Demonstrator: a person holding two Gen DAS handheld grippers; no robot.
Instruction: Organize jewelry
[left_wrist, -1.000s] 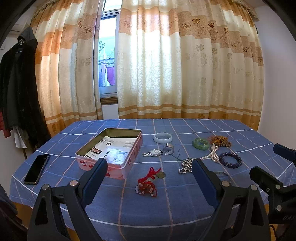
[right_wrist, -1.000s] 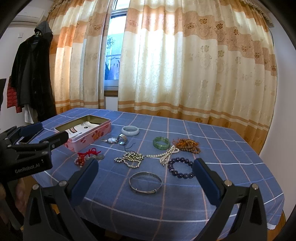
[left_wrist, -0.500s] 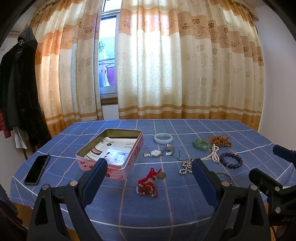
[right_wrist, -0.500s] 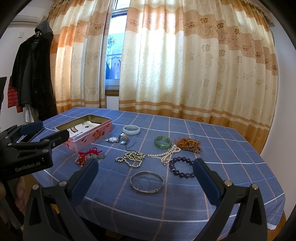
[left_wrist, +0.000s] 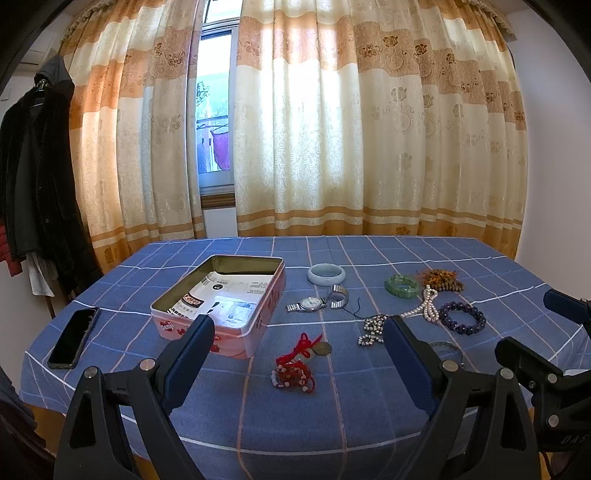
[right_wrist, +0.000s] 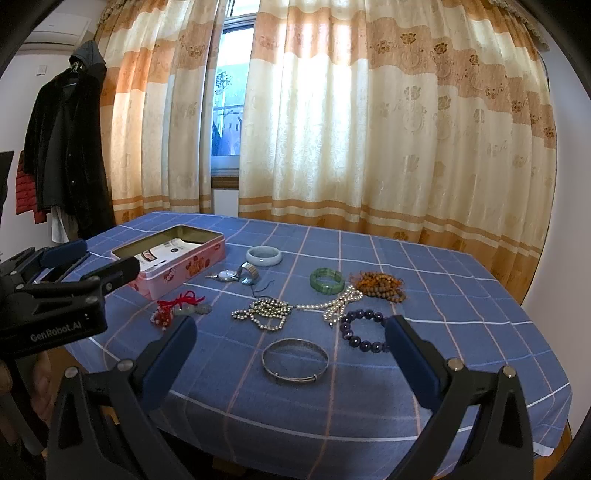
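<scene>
Jewelry spread over blue cloth: silver bangle (right_wrist: 295, 360) just ahead of wide-open right gripper (right_wrist: 290, 343); red beaded charm (left_wrist: 294, 371) ahead of wide-open left gripper (left_wrist: 297, 349), pink tin (left_wrist: 221, 302) ahead-left.

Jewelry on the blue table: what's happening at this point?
Nothing is picked up yet. Both hand-held grippers, left and right, hover open at the table's near edge. The pink tin holds only printed paper. The silver bangle, purple bead bracelet, pearl necklace, wristwatch and red-cord charm lie on the cloth.
</scene>
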